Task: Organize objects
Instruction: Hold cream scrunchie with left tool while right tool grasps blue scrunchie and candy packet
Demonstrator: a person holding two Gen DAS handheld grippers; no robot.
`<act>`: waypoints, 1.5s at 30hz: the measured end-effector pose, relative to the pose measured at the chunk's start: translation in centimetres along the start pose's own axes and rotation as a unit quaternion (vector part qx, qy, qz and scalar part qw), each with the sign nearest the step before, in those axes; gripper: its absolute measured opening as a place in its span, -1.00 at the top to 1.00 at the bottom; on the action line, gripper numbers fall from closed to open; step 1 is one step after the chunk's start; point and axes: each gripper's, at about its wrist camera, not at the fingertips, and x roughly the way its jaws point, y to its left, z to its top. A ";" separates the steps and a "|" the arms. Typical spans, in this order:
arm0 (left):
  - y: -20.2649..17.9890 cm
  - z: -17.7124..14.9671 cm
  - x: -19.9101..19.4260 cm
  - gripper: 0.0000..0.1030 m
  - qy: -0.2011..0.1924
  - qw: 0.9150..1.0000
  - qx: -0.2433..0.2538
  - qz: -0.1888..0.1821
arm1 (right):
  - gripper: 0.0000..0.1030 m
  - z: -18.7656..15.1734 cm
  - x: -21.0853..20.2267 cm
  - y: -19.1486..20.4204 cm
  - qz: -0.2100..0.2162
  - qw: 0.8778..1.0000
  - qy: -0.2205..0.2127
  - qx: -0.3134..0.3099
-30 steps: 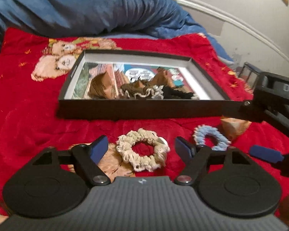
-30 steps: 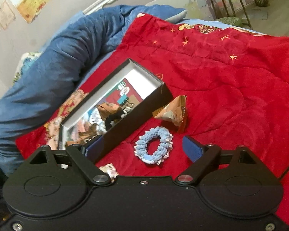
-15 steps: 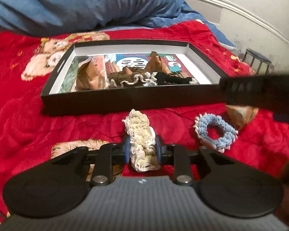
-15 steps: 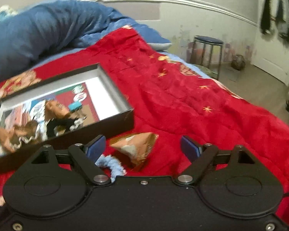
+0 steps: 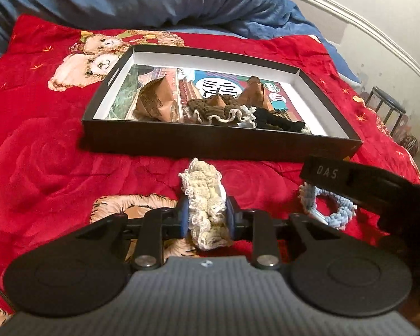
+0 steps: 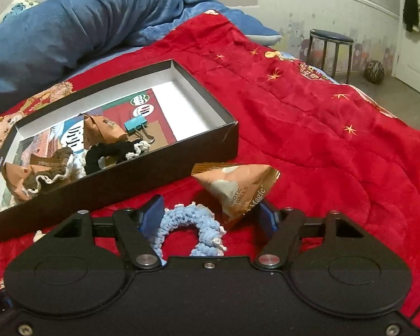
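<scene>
Right gripper (image 5: 350, 179) reads "DAS"; snack packet (image 6: 238, 187) "Magic" (partly "BALLS").

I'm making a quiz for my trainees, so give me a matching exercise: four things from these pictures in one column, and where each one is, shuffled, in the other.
Things:
1. cream scrunchie
2. blue scrunchie
3. binder clip
4. snack packet

Places:
A. in the box, on the printed card
B. clamped in the left gripper
C. on the blanket, just outside the box's corner
D. on the blanket, between the open fingers of the right gripper

Pairs: 1-B, 2-D, 3-A, 4-C
</scene>
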 end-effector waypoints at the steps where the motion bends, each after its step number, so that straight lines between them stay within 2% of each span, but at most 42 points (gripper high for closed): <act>1: 0.0 0.0 0.0 0.38 0.000 1.000 0.000 0.001 | -0.08 0.1 0.1 -0.2 -0.001 1.000 0.000 0.008; 3: 0.0 -0.1 -0.1 0.38 0.000 1.000 0.003 0.001 | 0.02 0.3 0.2 -0.5 0.002 1.000 -0.002 0.029; 5: 0.0 -0.1 -0.1 0.37 0.001 1.000 -0.002 -0.001 | 0.21 0.4 0.1 -0.8 -0.002 0.999 -0.005 0.035; 7: 0.1 0.0 0.0 0.36 0.003 1.000 -0.009 -0.002 | 0.26 0.4 0.0 -0.9 -0.006 0.999 -0.007 0.039; 13: -0.3 -0.2 -0.1 0.32 -0.001 1.000 -0.001 0.001 | 0.27 0.8 0.2 -1.2 0.001 0.998 -0.013 0.058; 17: -0.2 -0.2 -0.1 0.32 0.000 1.000 -0.005 0.001 | 0.46 0.8 0.1 -1.3 -0.005 0.998 -0.010 0.062; 22: -0.2 -0.3 -0.2 0.34 -0.002 1.000 -0.004 0.002 | 0.50 0.7 -1.0 -1.4 -0.008 0.997 -0.030 0.068; 30: -0.3 -0.4 -0.3 0.35 -0.002 1.000 -0.005 0.001 | 0.50 -0.9 -3.6 -1.0 -0.015 0.998 -0.025 0.062; 36: -0.3 -0.4 -0.3 0.32 -0.003 1.000 0.000 0.001 | 0.44 -1.5 -3.3 -0.6 -0.013 0.999 0.000 0.049; 37: -0.3 -0.4 -0.3 0.30 -0.003 1.000 0.001 0.002 | 0.35 -1.6 -3.3 -0.6 -0.012 0.999 0.003 0.046; 38: -0.3 -0.4 -0.3 0.29 -0.004 1.000 0.002 0.002 | 0.06 -1.8 -3.3 -0.5 -0.012 0.999 0.007 0.042; 40: -0.3 -0.5 -0.3 0.28 -0.004 1.000 0.003 0.003 | -0.22 -2.0 -3.4 -0.4 -0.019 0.999 0.005 0.039; 43: -0.4 -0.5 -0.3 0.28 -0.005 1.000 0.005 0.004 | -0.20 -2.0 -2.7 -0.3 -0.026 0.999 0.008 0.035; 45: -0.4 -0.5 -0.3 0.28 -0.005 1.000 0.005 0.004 | -0.01 -1.9 -2.3 -0.4 -0.035 0.999 0.010 0.039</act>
